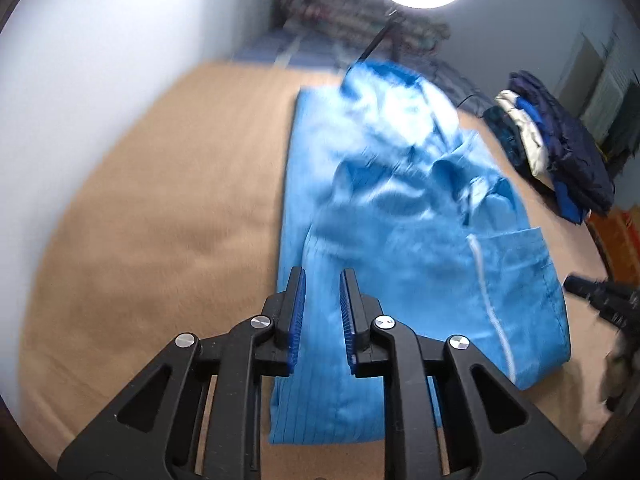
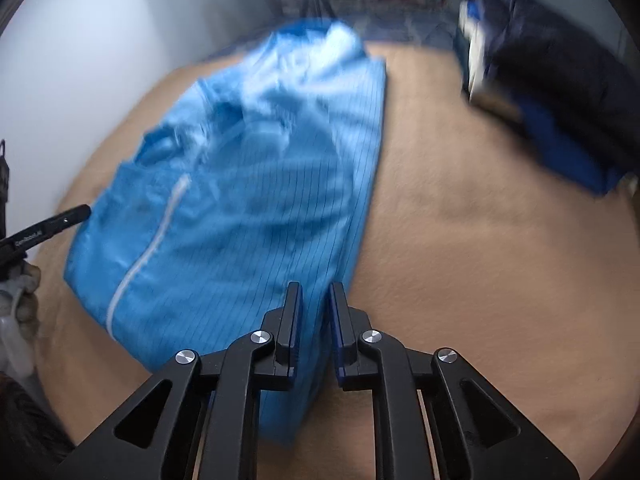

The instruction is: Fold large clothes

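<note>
Hovering above the tan blanket (image 1: 140,208), the left gripper (image 1: 322,276) shows a narrow gap between its blue pads with nothing pinched; the near hem of the blue garment (image 1: 400,208) lies under it, not in it. That garment sprawls half-folded from about six o'clock up toward twelve, rumpled at its far end, its white zipper (image 1: 492,308) toward four o'clock. Further right, the right gripper (image 2: 316,286) also stands slightly parted and empty over the garment's near right edge. A pile of dark clothes (image 2: 560,92) sits at two o'clock. My worry is that the loose upper layer could slide or bunch, skewing the fold.
</note>
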Demonstrator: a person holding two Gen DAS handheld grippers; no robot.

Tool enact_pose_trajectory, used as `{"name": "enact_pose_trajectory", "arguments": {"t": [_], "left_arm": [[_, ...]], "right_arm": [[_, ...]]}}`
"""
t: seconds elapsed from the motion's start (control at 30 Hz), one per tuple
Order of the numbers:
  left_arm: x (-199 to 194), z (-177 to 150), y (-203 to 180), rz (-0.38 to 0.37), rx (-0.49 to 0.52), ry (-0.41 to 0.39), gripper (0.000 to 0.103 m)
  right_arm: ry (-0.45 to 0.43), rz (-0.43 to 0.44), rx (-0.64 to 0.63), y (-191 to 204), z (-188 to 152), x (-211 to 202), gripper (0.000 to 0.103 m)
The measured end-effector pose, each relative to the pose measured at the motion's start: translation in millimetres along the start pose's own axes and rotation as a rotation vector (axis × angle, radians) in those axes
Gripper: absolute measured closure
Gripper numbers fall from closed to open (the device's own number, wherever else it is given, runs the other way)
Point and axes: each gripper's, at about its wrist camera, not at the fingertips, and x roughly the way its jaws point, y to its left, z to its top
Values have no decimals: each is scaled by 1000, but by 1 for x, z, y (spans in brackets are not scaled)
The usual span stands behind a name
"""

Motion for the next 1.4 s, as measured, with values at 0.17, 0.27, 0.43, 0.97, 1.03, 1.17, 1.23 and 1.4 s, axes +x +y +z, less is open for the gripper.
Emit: {"name": "enact_pose_trajectory", "arguments": {"t": [0.17, 0.27, 0.43, 0.97, 1.03, 1.17, 1.23, 1.4], "left_arm": [[21, 8, 3, -72, -52, 60, 78], [53, 6, 8, -35, -66, 139, 78], [61, -1, -2, 11, 28, 134, 77], [128, 131, 79, -173, -278, 125, 36], [151, 142, 90, -211, -346, 149, 36], [191, 163, 101, -260, -409, 158, 36], [203, 174, 100, -273, -389, 164, 36], [223, 202, 95, -272, -344, 156, 36]], "right_arm": [[-114, 86, 29, 2, 8, -8, 91], [-48, 73, -4, 8, 11, 18, 91], [68, 24, 1, 2, -1, 51, 91], [-126, 116, 222, -83, 108, 55, 51], [-129, 121, 225, -83, 124, 65, 51], [-104, 100, 274, -95, 152, 100, 51], [-100, 77, 278, -100, 162, 116, 51], [-82, 38, 245, -97, 185, 150, 51]]}}
